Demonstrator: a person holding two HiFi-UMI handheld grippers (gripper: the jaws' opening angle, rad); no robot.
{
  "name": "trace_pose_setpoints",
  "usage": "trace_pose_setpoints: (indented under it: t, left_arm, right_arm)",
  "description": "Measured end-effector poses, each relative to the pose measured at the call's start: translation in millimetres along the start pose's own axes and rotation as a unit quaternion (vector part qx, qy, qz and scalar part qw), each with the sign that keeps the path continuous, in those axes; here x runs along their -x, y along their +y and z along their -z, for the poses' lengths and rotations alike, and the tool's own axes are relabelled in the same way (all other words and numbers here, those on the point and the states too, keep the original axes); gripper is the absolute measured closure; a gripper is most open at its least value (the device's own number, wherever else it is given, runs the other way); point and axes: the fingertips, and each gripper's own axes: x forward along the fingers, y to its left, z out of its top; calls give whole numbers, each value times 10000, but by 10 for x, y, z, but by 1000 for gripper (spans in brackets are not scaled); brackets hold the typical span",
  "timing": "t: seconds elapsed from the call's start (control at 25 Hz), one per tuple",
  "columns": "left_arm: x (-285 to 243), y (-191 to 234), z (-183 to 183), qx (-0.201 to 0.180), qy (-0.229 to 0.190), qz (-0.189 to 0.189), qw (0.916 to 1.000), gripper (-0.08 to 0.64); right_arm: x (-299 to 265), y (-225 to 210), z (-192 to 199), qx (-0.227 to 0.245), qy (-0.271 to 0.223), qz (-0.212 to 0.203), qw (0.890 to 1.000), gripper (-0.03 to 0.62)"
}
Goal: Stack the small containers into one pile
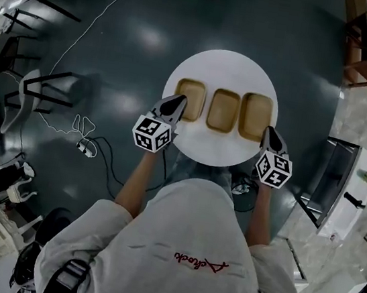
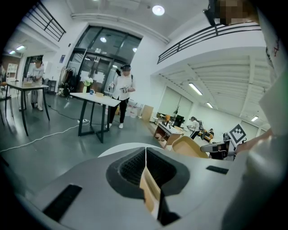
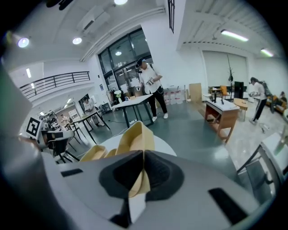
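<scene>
Three tan rectangular containers lie in a row on the round white table (image 1: 216,152). My left gripper (image 1: 178,102) is at the near-left edge of the left container (image 1: 190,99), and in the left gripper view its jaws (image 2: 146,167) are shut on that container's thin wall (image 2: 151,194). The middle container (image 1: 223,110) lies untouched. My right gripper (image 1: 269,131) is at the near-right edge of the right container (image 1: 256,116). In the right gripper view the jaws (image 3: 143,168) pinch its rim, and the right container (image 3: 135,137) rises tilted in front of them.
The table stands on a dark floor, with a white cable (image 1: 81,127) and a chair frame (image 1: 43,85) to the left. A wooden desk (image 1: 363,46) and a white cabinet (image 1: 340,188) are to the right. A person (image 2: 122,94) stands at a far table.
</scene>
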Motion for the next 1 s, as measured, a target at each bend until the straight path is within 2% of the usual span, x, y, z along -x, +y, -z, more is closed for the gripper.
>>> trace_pose_setpoints:
  t: [0.24,0.6,0.76,1.0]
  left_arm:
    - [236,46,-93,-7,-199,-136,9997,543]
    - [618,265,26,57,-219,-430,9988,543]
    - [755,387,107,94,-159,-526,9984,543]
    - [841,549,171,93,-79,-567,9983,543]
  right_arm:
    - [9,359,-121,-67,-207,-316,9993,560]
    - [-244,905,27,-208,-85,-734,9971,560]
    - [-366,1016,141,-452,-16,-736,9963,560]
    - [-505,1049,366,-1151,89,-635,9913,560]
